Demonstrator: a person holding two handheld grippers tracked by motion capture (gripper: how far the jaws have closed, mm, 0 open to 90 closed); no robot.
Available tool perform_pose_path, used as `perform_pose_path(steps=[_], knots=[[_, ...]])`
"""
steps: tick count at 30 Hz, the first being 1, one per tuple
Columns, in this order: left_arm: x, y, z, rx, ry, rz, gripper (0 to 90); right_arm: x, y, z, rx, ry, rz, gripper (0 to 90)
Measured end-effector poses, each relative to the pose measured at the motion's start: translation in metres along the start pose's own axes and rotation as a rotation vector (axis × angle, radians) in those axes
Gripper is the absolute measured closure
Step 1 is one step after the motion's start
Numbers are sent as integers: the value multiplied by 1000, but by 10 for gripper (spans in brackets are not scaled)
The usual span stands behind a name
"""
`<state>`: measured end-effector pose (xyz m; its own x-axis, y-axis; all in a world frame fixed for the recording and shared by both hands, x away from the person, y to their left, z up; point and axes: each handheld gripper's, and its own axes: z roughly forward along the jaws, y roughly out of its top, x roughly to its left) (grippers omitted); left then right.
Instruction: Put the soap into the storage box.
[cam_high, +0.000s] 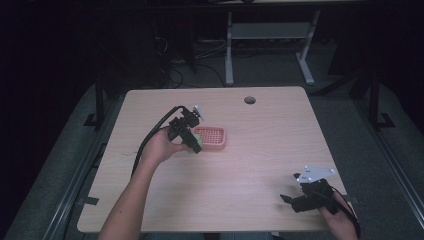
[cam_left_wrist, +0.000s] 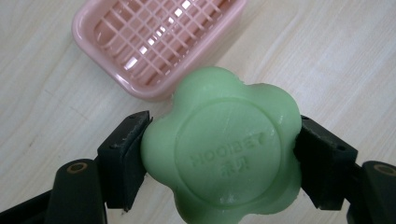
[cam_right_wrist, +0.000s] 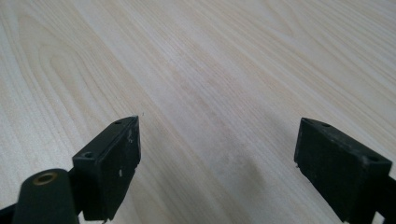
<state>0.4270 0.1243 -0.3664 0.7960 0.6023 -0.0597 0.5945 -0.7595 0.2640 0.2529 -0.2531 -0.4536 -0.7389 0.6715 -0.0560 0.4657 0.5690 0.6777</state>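
Observation:
A green flower-shaped soap (cam_left_wrist: 223, 149) with raised lettering is clamped between the two black jaws of my left gripper (cam_left_wrist: 219, 156). In the high view the left gripper (cam_high: 194, 141) holds the soap (cam_high: 198, 139) just left of a pink slotted soap dish (cam_high: 212, 137) that lies on the table. The dish (cam_left_wrist: 154, 42) sits empty, right beyond the soap. My right gripper (cam_high: 294, 197) rests near the table's front right corner. Its jaws (cam_right_wrist: 217, 168) stand wide apart over bare wood with nothing between them.
The light wooden table (cam_high: 260, 155) has a round cable hole (cam_high: 250, 100) near its far edge. Behind the table stand the white legs of another desk (cam_high: 229, 55) and cables on a dark floor. A person's forearm (cam_high: 135, 195) comes in from the bottom left.

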Motion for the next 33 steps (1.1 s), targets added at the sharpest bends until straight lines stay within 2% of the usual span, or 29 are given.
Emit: perform_pose_path(steps=[5, 11, 21, 23, 24, 29, 33], knots=[[1, 9, 2, 7, 9, 4, 264, -1, -1, 0, 3, 0, 6, 140], [5, 20, 3, 4, -1, -4, 264, -1, -1, 0, 2, 0, 5, 140], [11, 44, 5, 26, 1, 18, 264, -2, -1, 0, -10, 4, 10, 140], [13, 48, 4, 24, -5, 7, 264, -2, -2, 0, -8, 3, 8, 140], [15, 51, 4, 25, -5, 5, 264, -1, -2, -1, 4, 4, 28, 140], [21, 59, 9, 2, -21, -41, 264, -1, -2, -1, 3, 4, 29, 140], [25, 62, 19, 19, -15, -55, 264, -2, -2, -2, 0, 2, 23, 140]])
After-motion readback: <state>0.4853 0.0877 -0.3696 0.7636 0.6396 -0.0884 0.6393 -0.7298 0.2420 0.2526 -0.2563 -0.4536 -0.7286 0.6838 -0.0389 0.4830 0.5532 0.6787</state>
